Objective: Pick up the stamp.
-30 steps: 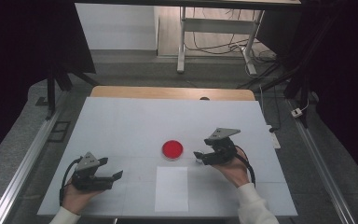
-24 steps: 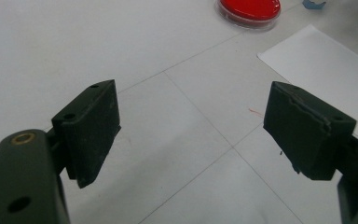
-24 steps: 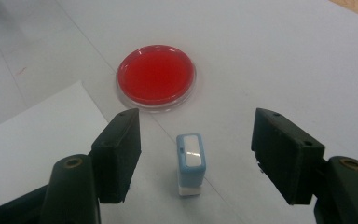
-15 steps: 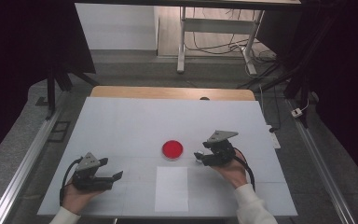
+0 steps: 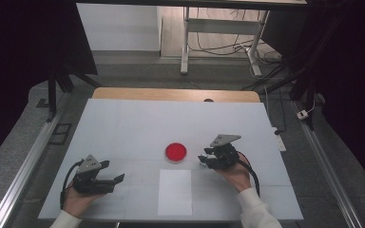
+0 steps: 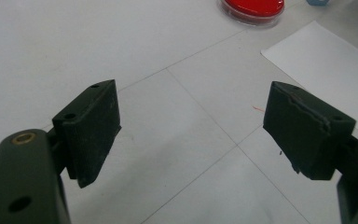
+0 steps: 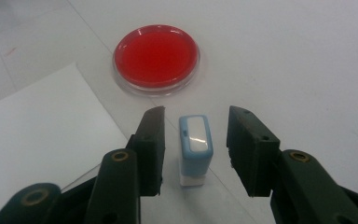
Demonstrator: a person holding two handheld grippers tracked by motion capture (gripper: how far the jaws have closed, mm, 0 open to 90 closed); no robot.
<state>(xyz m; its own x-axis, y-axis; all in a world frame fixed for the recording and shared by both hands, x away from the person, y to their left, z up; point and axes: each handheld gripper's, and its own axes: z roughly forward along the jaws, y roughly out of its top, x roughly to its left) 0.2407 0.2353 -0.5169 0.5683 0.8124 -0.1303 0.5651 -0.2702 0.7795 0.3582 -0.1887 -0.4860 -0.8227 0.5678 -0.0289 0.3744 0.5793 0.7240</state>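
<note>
- Right gripper [image 7: 193, 135] has been closing its jaws around the upright blue stamp [image 7: 195, 144], pads not yet touching it
- Left gripper [image 6: 191, 126] rests wide open, holding nothing
- Red dish [image 7: 156, 58] sits just beyond the stamp

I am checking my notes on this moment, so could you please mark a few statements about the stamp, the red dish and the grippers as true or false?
1. The blue stamp stands upright between the jaws of the right gripper. True.
2. The right gripper's pads already press on the stamp. False: its jaws have just been closing, but gaps remain on both sides.
3. The red dish lies on the sheet of paper. False: it sits on the table beside the paper.
4. The left gripper is open with nothing between its jaws. True.
</note>
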